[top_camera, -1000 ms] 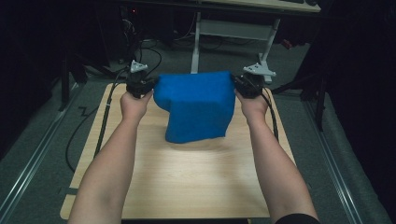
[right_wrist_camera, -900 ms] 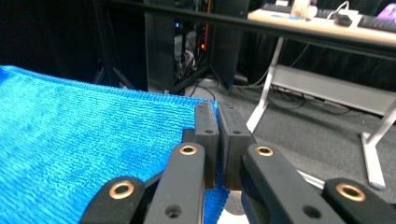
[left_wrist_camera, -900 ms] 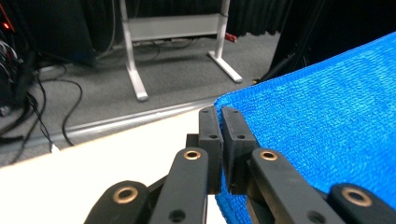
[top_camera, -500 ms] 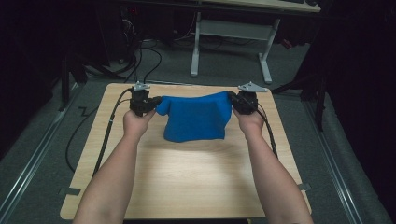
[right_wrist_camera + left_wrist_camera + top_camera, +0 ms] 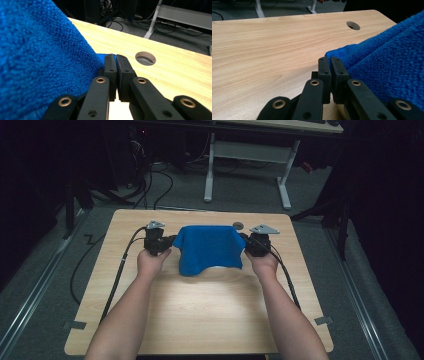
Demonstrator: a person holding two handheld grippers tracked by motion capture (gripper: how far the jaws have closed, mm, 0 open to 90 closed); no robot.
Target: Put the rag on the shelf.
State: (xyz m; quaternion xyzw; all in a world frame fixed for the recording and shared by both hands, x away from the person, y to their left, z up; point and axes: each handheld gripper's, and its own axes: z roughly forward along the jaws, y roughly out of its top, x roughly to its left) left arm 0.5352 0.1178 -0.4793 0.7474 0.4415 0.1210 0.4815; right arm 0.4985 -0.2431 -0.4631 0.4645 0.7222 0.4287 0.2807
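A blue terry towel (image 5: 209, 249) hangs stretched between my two grippers over the far half of the wooden table (image 5: 200, 305), its lower edge drooping onto the wood. My left gripper (image 5: 171, 240) is shut on the towel's left corner. In the left gripper view the jaws (image 5: 329, 65) are pressed together on the blue towel (image 5: 392, 70). At the towel's right corner my right gripper (image 5: 244, 239) is also shut. The right gripper view has the towel (image 5: 37, 62) bunched to the left of the closed jaws (image 5: 116, 62).
A round cable hole (image 5: 238, 225) sits in the tabletop just behind the towel, seen also as the hole (image 5: 145, 58) in the right gripper view. Cables trail from both grippers across the table. A white desk frame (image 5: 250, 155) stands on the floor beyond.
Both grippers have come down and toward me with the towel. It hung high in the air before and now its bottom edge rests on the table.
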